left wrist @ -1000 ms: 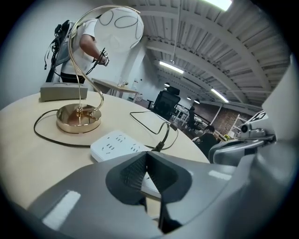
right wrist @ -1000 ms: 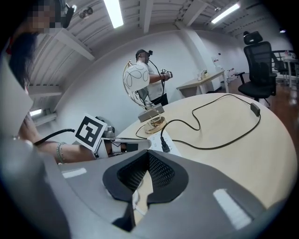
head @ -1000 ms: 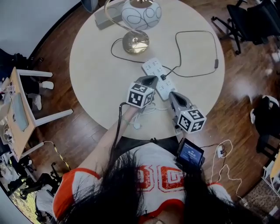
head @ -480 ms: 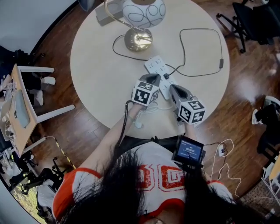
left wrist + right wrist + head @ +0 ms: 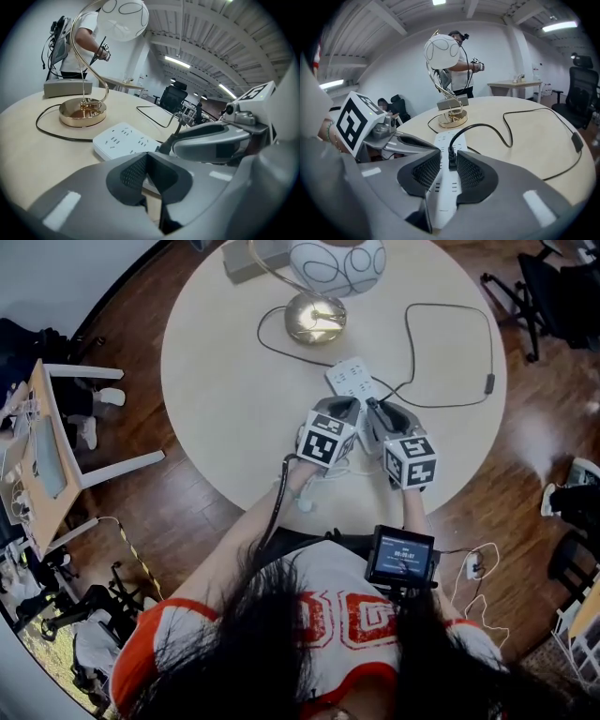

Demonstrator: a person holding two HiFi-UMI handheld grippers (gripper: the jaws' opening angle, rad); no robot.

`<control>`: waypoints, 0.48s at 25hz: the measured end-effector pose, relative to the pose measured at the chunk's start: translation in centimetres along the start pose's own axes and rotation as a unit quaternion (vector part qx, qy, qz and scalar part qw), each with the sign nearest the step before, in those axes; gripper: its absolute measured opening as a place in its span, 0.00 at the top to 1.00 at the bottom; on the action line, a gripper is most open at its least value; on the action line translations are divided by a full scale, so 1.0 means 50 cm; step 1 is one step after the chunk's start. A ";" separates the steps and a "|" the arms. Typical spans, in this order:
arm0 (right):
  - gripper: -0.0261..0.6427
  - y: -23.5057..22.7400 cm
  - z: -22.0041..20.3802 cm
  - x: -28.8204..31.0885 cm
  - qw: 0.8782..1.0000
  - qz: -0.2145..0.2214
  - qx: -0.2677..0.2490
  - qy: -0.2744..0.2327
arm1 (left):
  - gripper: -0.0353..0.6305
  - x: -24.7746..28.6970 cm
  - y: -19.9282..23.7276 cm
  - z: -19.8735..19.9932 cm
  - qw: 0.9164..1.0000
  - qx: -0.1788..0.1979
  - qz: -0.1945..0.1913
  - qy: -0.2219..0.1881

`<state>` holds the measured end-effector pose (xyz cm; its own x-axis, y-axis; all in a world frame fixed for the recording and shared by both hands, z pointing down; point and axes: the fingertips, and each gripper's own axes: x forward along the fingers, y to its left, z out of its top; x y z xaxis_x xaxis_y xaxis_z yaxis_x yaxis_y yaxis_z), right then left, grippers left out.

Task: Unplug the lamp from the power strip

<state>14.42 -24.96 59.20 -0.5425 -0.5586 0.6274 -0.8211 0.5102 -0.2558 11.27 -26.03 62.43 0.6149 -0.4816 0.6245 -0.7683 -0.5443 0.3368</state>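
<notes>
**Plug still seated, right jaws spreading around it**

My right gripper [image 5: 448, 159] is loosening: its jaws are opening, and the small black plug [image 5: 451, 157] stands between the ribbed pads, with a sliver of gap showing on the left side, so I am not pinching it. The plug sits upright in the long white plastic power strip [image 5: 446, 140], which runs lengthwise under my jaws. From the plug a thin black cord [image 5: 485, 123] arcs up and away over the round beige table [image 5: 225, 399].

My left gripper [image 5: 146, 157] is clenched, pads meeting with nothing in them (it hovers just beside the right one, over the near end of the strip).

The lamp with a gold base and white globe shade [image 5: 314, 317] stands upright beyond the strip's far end, near the table's far edge.
</notes>
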 end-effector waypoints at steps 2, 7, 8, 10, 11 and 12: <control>0.79 -0.001 0.004 0.015 0.999 -0.008 -0.031 0.015 | 0.95 0.000 0.001 0.001 1.000 -0.004 -0.001 -0.003; 0.83 -0.004 -0.005 0.043 0.996 -0.017 -0.078 0.042 | 0.95 0.001 -0.003 0.001 1.000 -0.007 -0.002 -0.002; 0.86 -0.005 -0.007 0.044 0.996 -0.018 -0.079 0.043 | 0.95 0.001 -0.005 0.001 1.000 -0.007 -0.003 -0.001; 0.87 -0.007 -0.008 0.043 0.996 -0.017 -0.077 0.041 | 0.95 0.001 -0.006 0.002 1.000 -0.005 -0.004 0.001; 0.87 -0.007 -0.008 0.043 0.996 -0.015 -0.078 0.039 | 0.95 0.001 -0.006 0.003 1.000 -0.003 -0.004 0.002; 0.87 -0.005 -0.008 0.044 0.996 -0.013 -0.078 0.037 | 0.95 0.000 -0.006 0.004 1.000 0.000 -0.004 0.003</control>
<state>13.53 -26.05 60.92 -0.5012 -0.5264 0.6868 -0.7944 0.5946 -0.1241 11.54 -26.01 62.21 0.6205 -0.4722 0.6261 -0.7628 -0.5487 0.3422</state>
